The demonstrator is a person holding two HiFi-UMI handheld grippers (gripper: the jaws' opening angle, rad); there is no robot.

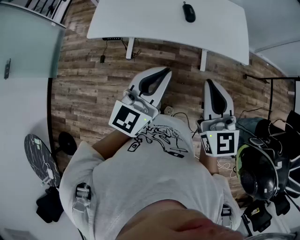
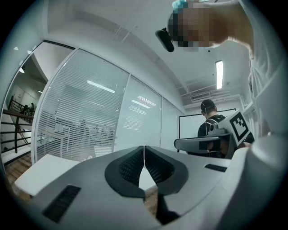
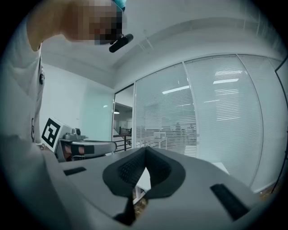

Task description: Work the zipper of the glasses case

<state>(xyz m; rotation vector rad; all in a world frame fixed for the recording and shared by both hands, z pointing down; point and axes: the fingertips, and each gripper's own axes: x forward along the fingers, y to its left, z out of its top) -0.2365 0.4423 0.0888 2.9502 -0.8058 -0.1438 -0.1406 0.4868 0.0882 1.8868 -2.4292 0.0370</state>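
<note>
No glasses case shows in any view. I hold both grippers up against my chest, pointing away from me over the floor. In the head view my left gripper [image 1: 160, 75] has its jaws together with nothing in them. My right gripper [image 1: 209, 85] is likewise shut and holds nothing. In the left gripper view, the left gripper [image 2: 144, 151] has its dark pads touching at the tip, and the right gripper [image 2: 211, 142] shows at the right. In the right gripper view, the right gripper [image 3: 145, 153] has its pads meeting too, with the left gripper [image 3: 85, 147] at the left.
A white table [image 1: 154, 23] stands ahead over the wooden floor [image 1: 89, 79], with a black mouse [image 1: 189, 12] on it. Black gear and cables [image 1: 258, 173] lie at my right. Glass walls with blinds [image 2: 99, 121] surround the room. Another person [image 2: 209, 119] stands by a whiteboard.
</note>
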